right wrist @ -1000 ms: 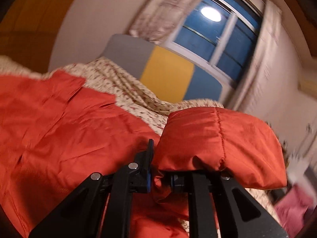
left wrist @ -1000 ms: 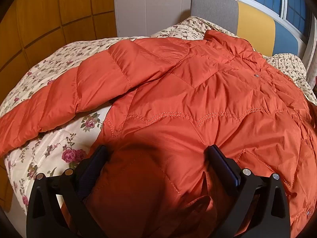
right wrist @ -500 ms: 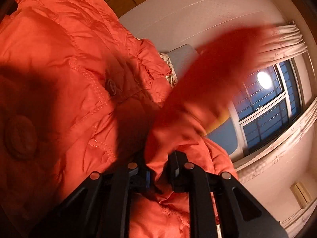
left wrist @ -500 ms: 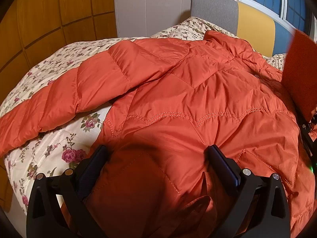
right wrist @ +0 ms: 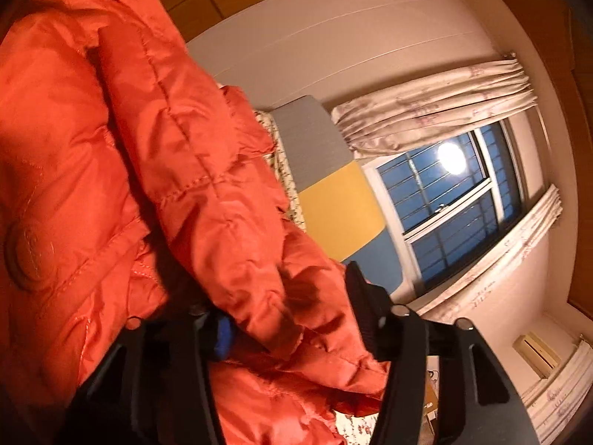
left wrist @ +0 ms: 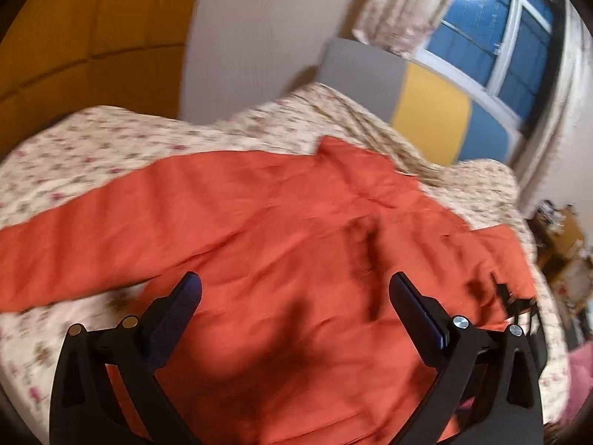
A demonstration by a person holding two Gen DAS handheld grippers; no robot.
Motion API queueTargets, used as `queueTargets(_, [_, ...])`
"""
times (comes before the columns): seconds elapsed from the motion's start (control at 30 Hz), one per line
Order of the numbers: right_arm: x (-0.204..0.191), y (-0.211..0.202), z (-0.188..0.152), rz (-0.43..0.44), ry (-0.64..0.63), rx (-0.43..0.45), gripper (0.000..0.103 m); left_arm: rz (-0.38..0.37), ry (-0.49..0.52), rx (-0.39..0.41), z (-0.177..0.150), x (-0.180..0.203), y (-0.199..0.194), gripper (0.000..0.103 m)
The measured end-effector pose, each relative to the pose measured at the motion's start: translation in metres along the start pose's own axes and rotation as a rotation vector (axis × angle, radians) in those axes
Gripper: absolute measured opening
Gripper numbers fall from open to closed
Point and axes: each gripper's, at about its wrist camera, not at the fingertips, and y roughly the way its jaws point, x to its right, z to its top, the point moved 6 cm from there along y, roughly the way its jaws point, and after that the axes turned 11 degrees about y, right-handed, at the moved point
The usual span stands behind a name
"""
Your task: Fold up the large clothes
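Note:
An orange quilted down jacket (left wrist: 281, 244) lies spread on a bed with a floral cover (left wrist: 111, 148). One sleeve (left wrist: 74, 237) stretches out to the left. My left gripper (left wrist: 292, 289) is open and empty, raised above the jacket's lower part; this view is blurred. In the right wrist view the other sleeve (right wrist: 207, 170) lies folded across the jacket body (right wrist: 55, 148). My right gripper (right wrist: 289, 304) is open, and the sleeve's cuff end lies loose between its spread fingers.
A grey, yellow and blue headboard (left wrist: 426, 104) stands behind the bed under a dark window (left wrist: 493, 44) with curtains. Wooden wall panels (left wrist: 92, 18) are at the left. Cluttered furniture (left wrist: 563, 237) stands to the right of the bed.
My right gripper has carried the sleeve over the jacket body and opened, letting it go. My left gripper has lifted up and away from the jacket, still open.

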Motion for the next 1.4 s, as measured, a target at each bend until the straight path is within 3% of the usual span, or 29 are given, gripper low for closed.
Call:
queueTargets(0.13, [0.003, -0.017, 0.003, 0.018, 0.002, -0.004, 0.059, -0.088, -0.013, -0.099, 0.012, 0.021, 0.054, 0.098])
queueTargets(0.2, [0.005, -0.025, -0.001, 0.121, 0.021, -0.048, 0.063, -0.109, -0.015, -0.171, 0.006, 0.031, 0.083, 0.074])
queueTargets(0.27, [0.021, -0.024, -0.002, 0.199, 0.054, -0.102, 0.085, -0.121, -0.008, -0.187, 0.002, 0.037, 0.095, 0.069])
queueTargets(0.3, [0.028, -0.025, -0.002, 0.230, 0.081, -0.122, 0.087, -0.123, -0.005, -0.173, 0.000, 0.039, 0.096, 0.061])
queueTargets(0.33, [0.039, -0.025, -0.005, 0.285, 0.132, -0.149, 0.085, -0.129, -0.002, -0.166, -0.002, 0.043, 0.095, 0.056])
queueTargets(0.4, [0.064, -0.028, -0.008, 0.411, 0.292, -0.194, 0.070, -0.153, 0.020, -0.153, -0.005, 0.048, 0.095, 0.023])
queueTargets(0.43, [0.076, -0.028, -0.009, 0.457, 0.373, -0.202, 0.067, -0.139, 0.028, -0.149, -0.005, 0.047, 0.095, 0.020])
queueTargets(0.47, [0.094, -0.030, -0.011, 0.522, 0.495, -0.205, 0.067, -0.114, 0.019, -0.136, -0.004, 0.041, 0.094, 0.009])
queueTargets(0.5, [0.111, -0.029, -0.012, 0.537, 0.599, -0.201, 0.067, -0.081, 0.000, -0.130, -0.004, 0.034, 0.095, 0.004])
queueTargets(0.53, [0.128, -0.025, -0.014, 0.530, 0.683, -0.204, 0.065, -0.064, -0.019, -0.128, -0.005, 0.029, 0.096, 0.004])
queueTargets(0.63, [0.177, 0.000, -0.032, 0.507, 0.977, -0.246, 0.046, -0.033, -0.127, -0.121, -0.010, 0.001, 0.098, 0.004])
queueTargets(0.7, [0.211, 0.020, -0.059, 0.437, 1.213, -0.311, 0.046, -0.072, -0.154, -0.114, -0.010, -0.003, 0.094, 0.004])
queueTargets(0.77, [0.227, 0.033, -0.078, 0.359, 1.321, -0.384, 0.038, -0.118, -0.162, -0.084, -0.006, 0.002, 0.085, 0.009])
queueTargets(0.83, [0.228, 0.048, -0.084, 0.350, 1.280, -0.439, 0.029, -0.130, -0.159, -0.072, -0.002, 0.008, 0.077, 0.065])
queueTargets(0.87, [0.224, 0.053, -0.082, 0.350, 1.230, -0.455, 0.025, -0.155, -0.175, -0.033, 0.001, 0.012, 0.069, 0.099])
queueTargets(0.9, [0.218, 0.055, -0.082, 0.360, 1.199, -0.470, 0.023, -0.188, -0.190, 0.041, 0.005, 0.015, 0.059, 0.100])
queueTargets(0.93, [0.211, 0.058, -0.084, 0.372, 1.191, -0.485, 0.021, -0.200, -0.186, 0.067, 0.007, 0.020, 0.055, 0.100])
queueTargets(1.03, [0.189, 0.065, -0.082, 0.431, 1.202, -0.534, 0.021, -0.216, -0.133, 0.010, 0.010, 0.043, 0.067, 0.100])
queueTargets(1.07, [0.178, 0.061, -0.083, 0.440, 1.197, -0.536, 0.021, -0.207, -0.092, -0.050, 0.007, 0.052, 0.081, 0.097])
queueTargets(1.1, [0.173, 0.063, -0.077, 0.458, 1.172, -0.544, 0.021, -0.203, -0.068, -0.107, 0.003, 0.058, 0.093, 0.066])
queueTargets(1.13, [0.162, 0.066, -0.076, 0.469, 1.148, -0.547, 0.021, -0.190, -0.060, -0.143, 0.000, 0.058, 0.101, 0.049])
queueTargets(1.17, [0.151, 0.070, -0.078, 0.475, 1.128, -0.548, 0.021, -0.168, -0.056, -0.168, -0.001, 0.056, 0.107, 0.042])
queueTargets(1.27, [0.134, 0.080, -0.074, 0.510, 1.080, -0.565, 0.021, -0.112, -0.083, -0.105, 0.007, 0.038, 0.101, 0.038])
queueTargets(1.4, [0.097, 0.102, -0.079, 0.526, 0.969, -0.642, 0.021, -0.073, -0.050, -0.112, 0.006, 0.027, 0.110, 0.038])
